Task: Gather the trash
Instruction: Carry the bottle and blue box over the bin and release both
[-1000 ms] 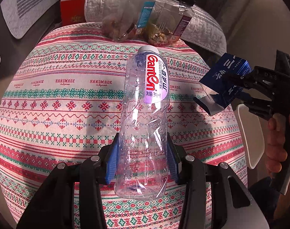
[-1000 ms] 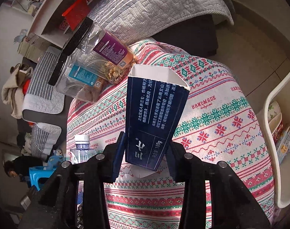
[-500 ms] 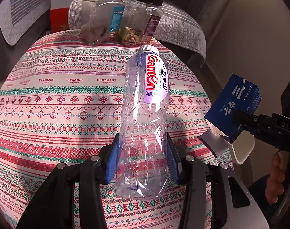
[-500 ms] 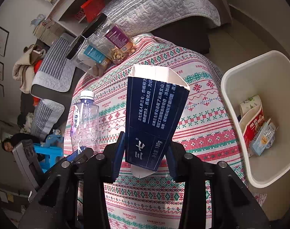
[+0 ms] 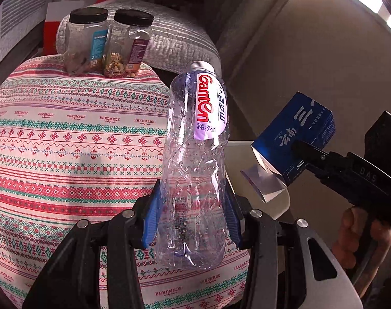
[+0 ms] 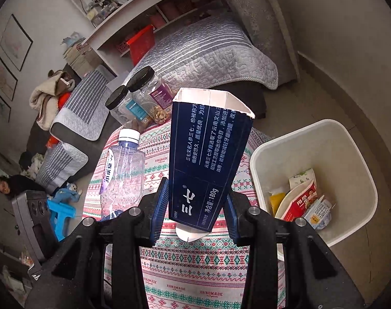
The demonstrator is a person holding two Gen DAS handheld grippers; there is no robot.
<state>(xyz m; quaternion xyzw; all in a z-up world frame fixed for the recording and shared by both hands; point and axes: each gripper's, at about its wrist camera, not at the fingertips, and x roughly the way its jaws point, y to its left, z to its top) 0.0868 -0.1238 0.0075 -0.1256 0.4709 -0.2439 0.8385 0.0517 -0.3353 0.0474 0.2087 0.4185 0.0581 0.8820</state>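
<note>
My left gripper [image 5: 191,217] is shut on an empty clear water bottle [image 5: 195,159] with a red-lettered label, held upright above the right edge of the patterned tablecloth [image 5: 66,154]. My right gripper [image 6: 194,209] is shut on a dark blue carton [image 6: 208,159], open at its top end. In the left wrist view the carton [image 5: 298,139] hangs to the right of the bottle, over the rim of the white bin [image 5: 236,159]. In the right wrist view the bottle [image 6: 122,172] is at left and the white bin [image 6: 285,149], holding several wrappers, stands on the floor at right.
Two black-lidded clear jars [image 5: 108,43] with snacks stand at the table's far edge. Behind them lies a grey quilted cushion [image 5: 175,43]. A person [image 6: 5,184] and a blue stool [image 6: 60,216] are on the floor at far left. A hand [image 5: 357,234] grips the right tool.
Both grippers have risen and swung to the right with their loads, off the middle of the table. The white bin has come into full view beside the table.
</note>
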